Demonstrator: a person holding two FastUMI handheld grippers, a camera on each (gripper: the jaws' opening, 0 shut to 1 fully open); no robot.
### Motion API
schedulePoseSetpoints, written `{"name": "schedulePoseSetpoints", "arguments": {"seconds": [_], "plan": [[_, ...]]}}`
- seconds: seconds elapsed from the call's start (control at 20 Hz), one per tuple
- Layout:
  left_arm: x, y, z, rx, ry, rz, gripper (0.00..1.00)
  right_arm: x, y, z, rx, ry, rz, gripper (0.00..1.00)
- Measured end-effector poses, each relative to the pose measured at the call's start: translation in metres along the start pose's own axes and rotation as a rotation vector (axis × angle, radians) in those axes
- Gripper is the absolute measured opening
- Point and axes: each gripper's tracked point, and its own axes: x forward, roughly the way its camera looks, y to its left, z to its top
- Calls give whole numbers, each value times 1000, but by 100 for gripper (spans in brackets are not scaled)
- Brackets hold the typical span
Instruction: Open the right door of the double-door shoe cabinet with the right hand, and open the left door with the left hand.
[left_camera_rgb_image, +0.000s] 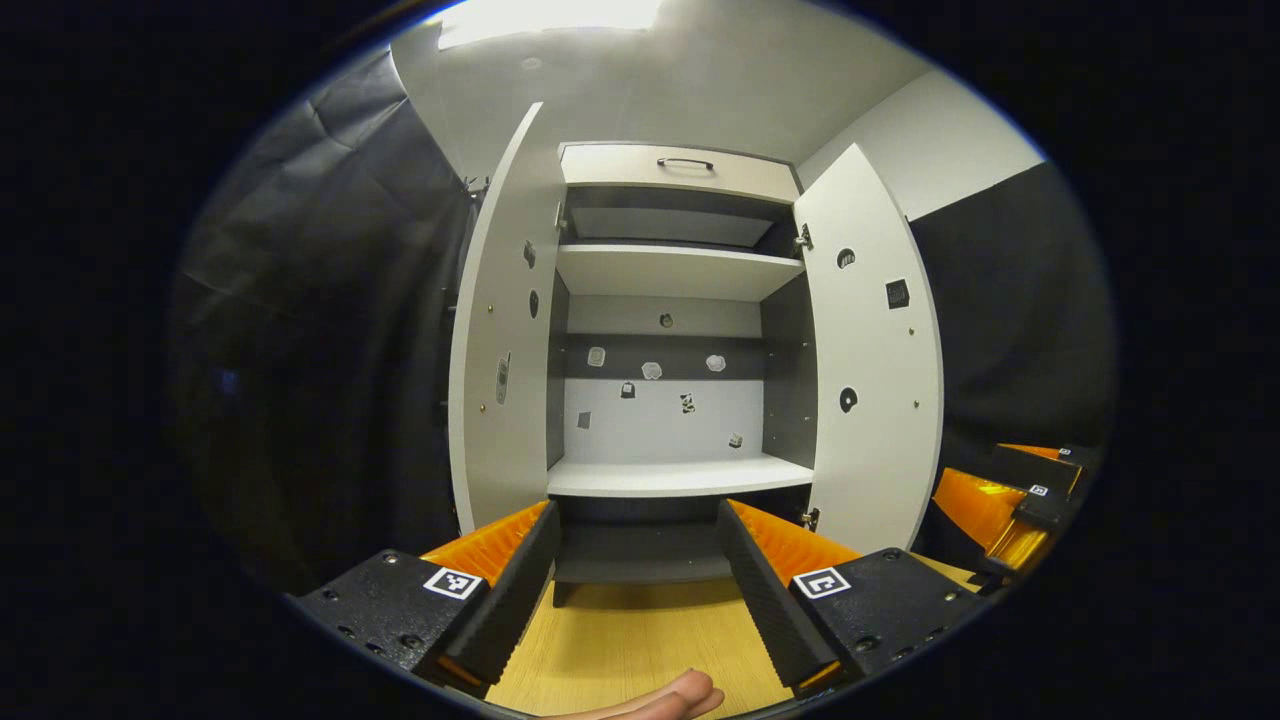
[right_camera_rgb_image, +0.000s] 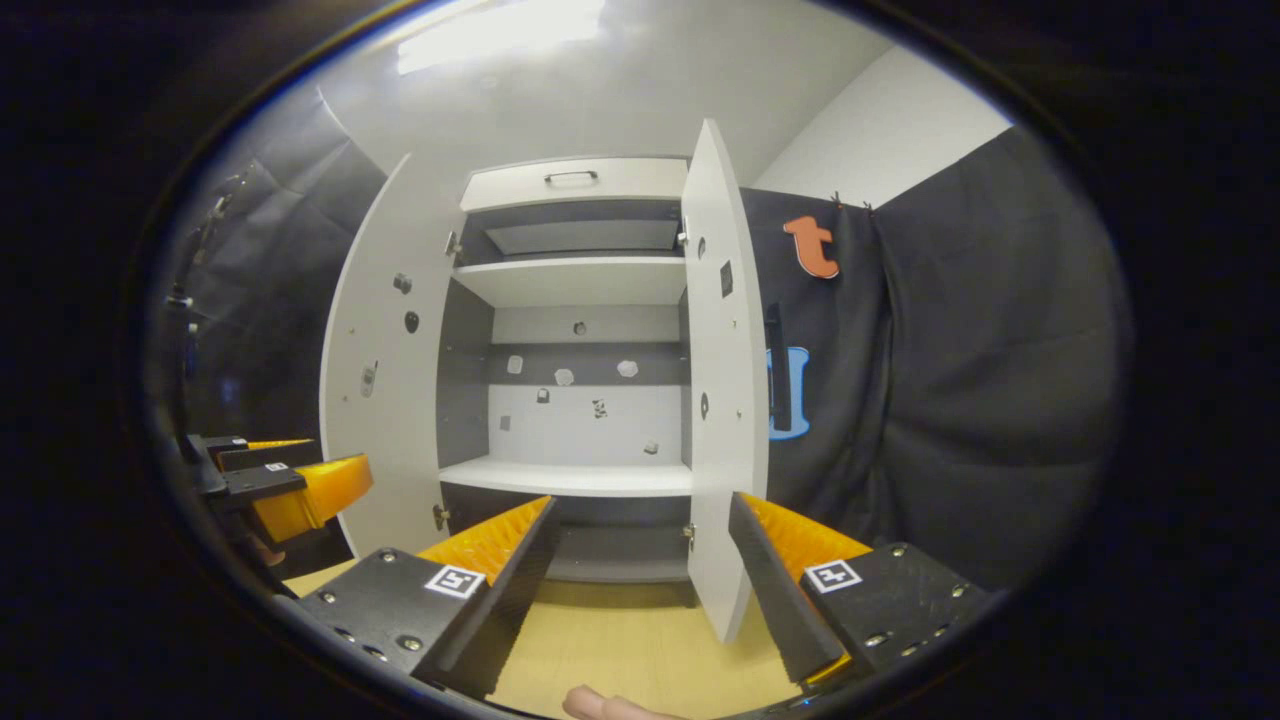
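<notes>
Currently left gripper is spread wide, nothing between its fingers; right gripper likewise parted and empty. Square black-and-white marker tags sit on each finger mount; no readable writing. Shoe cabinet stands straight ahead of both, apart from them, on pale wood floor. Left door and right door both swung open. Cabinet is white with grey inner walls, white shelves, small stickers on back panel, dark handle up top.
</notes>
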Motion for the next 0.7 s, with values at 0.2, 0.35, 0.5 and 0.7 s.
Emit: {"name": "schedulePoseSetpoints", "arguments": {"seconds": [0.2, 0.35, 0.5, 0.7], "plan": [[-3, -5, 3, -2, -11, -8, 97, -5, -3, 4, 0, -13, 1, 100], [-5, -6, 1, -6, -6, -8, 97, -8, -5, 5, 4, -19, 2, 100], [-6, -4, 0, -12, 3, 9, 95, -11, -3, 9, 18, -33, 15, 97], [-7, -6, -1, -3, 12, 19, 97, -16, -8, 6, 36, -41, 24, 100]]}}
